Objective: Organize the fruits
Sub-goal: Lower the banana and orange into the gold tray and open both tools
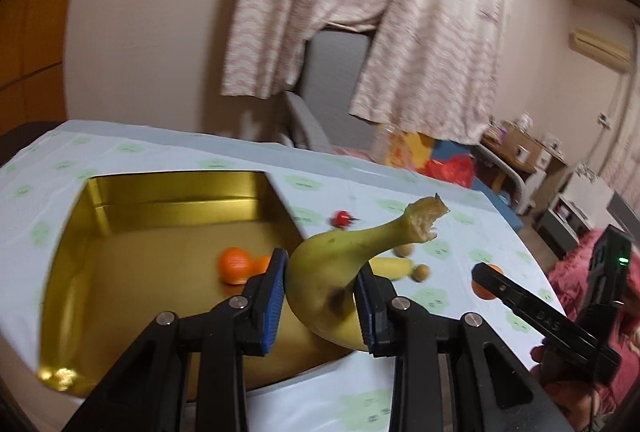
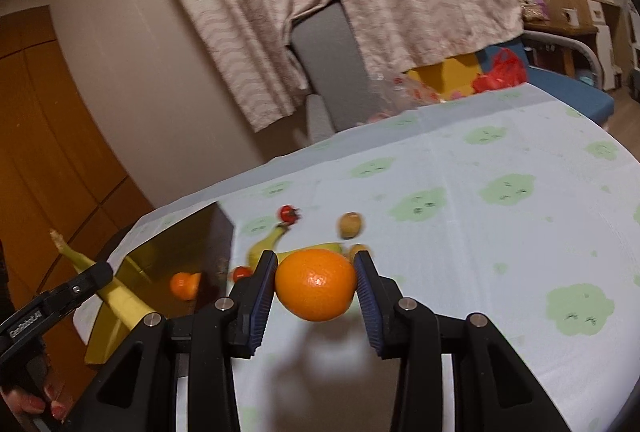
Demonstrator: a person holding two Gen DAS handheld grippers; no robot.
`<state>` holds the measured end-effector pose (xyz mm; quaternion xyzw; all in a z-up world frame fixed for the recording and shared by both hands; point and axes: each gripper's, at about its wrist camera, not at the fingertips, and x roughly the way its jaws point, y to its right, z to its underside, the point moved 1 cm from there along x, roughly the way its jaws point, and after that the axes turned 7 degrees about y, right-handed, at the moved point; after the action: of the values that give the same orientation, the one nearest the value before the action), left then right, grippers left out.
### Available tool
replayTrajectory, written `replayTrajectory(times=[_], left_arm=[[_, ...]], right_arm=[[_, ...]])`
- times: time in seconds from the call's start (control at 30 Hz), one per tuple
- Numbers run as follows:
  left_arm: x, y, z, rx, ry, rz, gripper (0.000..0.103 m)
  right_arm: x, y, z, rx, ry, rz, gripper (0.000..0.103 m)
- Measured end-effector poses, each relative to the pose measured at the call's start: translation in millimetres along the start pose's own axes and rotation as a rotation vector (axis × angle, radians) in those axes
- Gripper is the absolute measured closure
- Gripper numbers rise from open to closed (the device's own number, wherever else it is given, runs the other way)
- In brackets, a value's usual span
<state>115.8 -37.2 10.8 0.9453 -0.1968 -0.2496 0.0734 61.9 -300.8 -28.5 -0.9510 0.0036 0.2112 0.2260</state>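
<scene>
My left gripper (image 1: 322, 296) is shut on a yellow-green banana (image 1: 320, 272), held stem-up over the near right corner of a gold tin box (image 1: 96, 203). A tangerine (image 1: 234, 266) lies inside the box. My right gripper (image 2: 316, 284) is shut on a large orange (image 2: 316, 284), lifted above the tablecloth. On the table beyond lie a second banana (image 2: 276, 244), a cherry tomato (image 2: 289, 213), another small red tomato (image 2: 241, 273) and a brown kiwi-like fruit (image 2: 351, 224). In the right wrist view the left gripper with its banana (image 2: 116, 296) shows at the left edge.
The round table wears a pale blue cloth with green patches (image 2: 500, 191). Its edge curves away at the right. Behind it stand a grey chair (image 1: 332, 79), hanging curtains (image 1: 360, 11) and a red bag (image 2: 500, 71). A hand (image 2: 28, 400) holds the left gripper's handle.
</scene>
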Motion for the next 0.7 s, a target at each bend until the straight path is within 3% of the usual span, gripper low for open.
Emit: replayTrajectory(times=[0.37, 0.7], left_arm=[[-24.0, -105.6, 11.0, -0.110, -0.002, -0.185, 0.071], [-4.8, -142.3, 28.2, -0.144, -0.076, -0.252, 0.071]], right_arm=[[34.1, -122.5, 24.6, -0.193, -0.118, -0.172, 0.063], [83.0, -168.7, 59.6, -0.318, -0.303, -0.142, 0.063]])
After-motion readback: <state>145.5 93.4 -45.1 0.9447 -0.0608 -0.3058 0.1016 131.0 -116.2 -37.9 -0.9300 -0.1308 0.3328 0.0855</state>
